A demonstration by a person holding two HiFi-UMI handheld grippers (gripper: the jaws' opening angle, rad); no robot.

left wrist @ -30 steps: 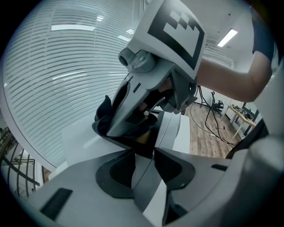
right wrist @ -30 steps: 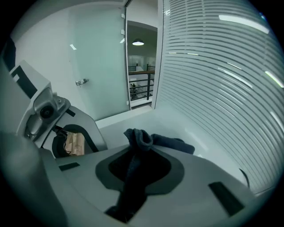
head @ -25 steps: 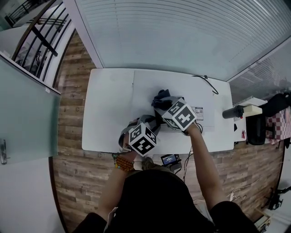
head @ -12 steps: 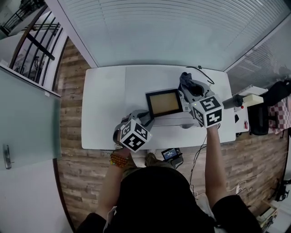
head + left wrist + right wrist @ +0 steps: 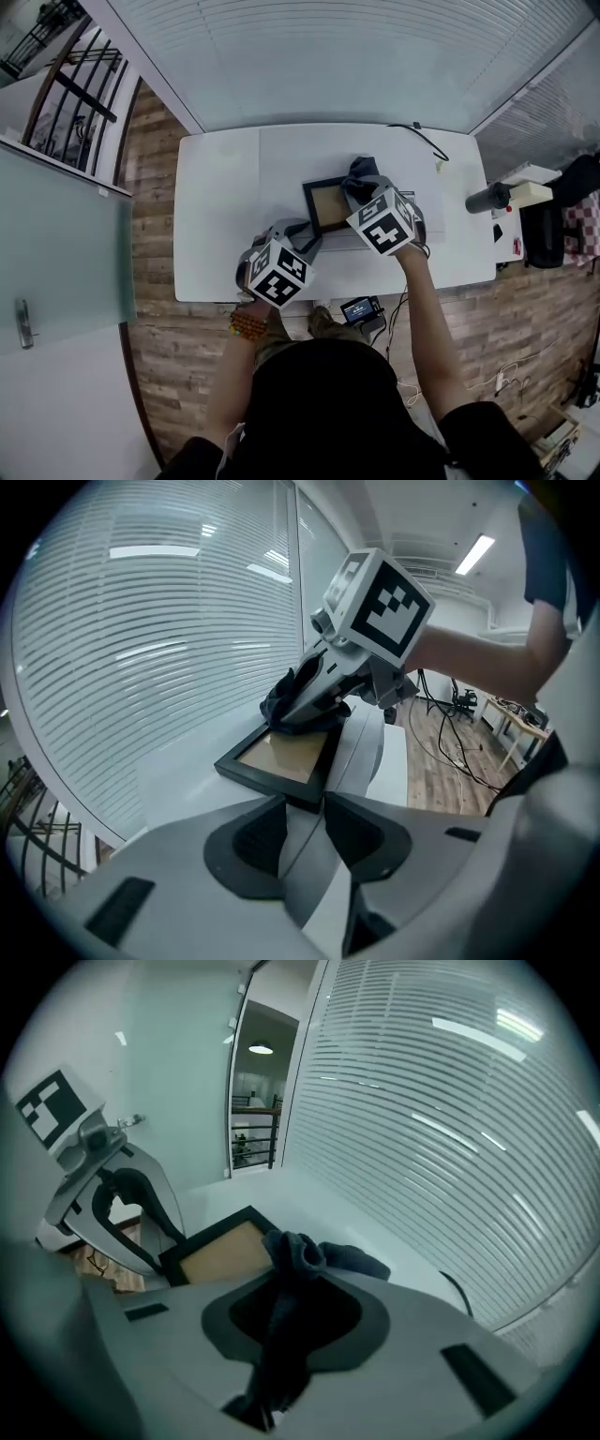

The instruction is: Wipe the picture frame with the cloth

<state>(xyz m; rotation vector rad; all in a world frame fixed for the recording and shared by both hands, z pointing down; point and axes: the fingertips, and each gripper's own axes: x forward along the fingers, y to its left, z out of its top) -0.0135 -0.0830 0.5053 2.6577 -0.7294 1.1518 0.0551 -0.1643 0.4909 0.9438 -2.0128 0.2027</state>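
Head view: a white table (image 5: 225,187) has a picture frame (image 5: 325,203) lying on it. The left gripper (image 5: 307,234) is at the frame's near left corner. The right gripper (image 5: 367,192) is over the frame's far right corner, and a dark cloth (image 5: 360,172) is bunched up there.

Left gripper view: the two jaws pinch the frame's near corner. The cloth sits on the far end of the frame, under the right gripper.

Right gripper view: the jaws are closed tight on the cloth. The cloth sticks out in front and touches the frame's edge. The left gripper is on the other side of the frame.
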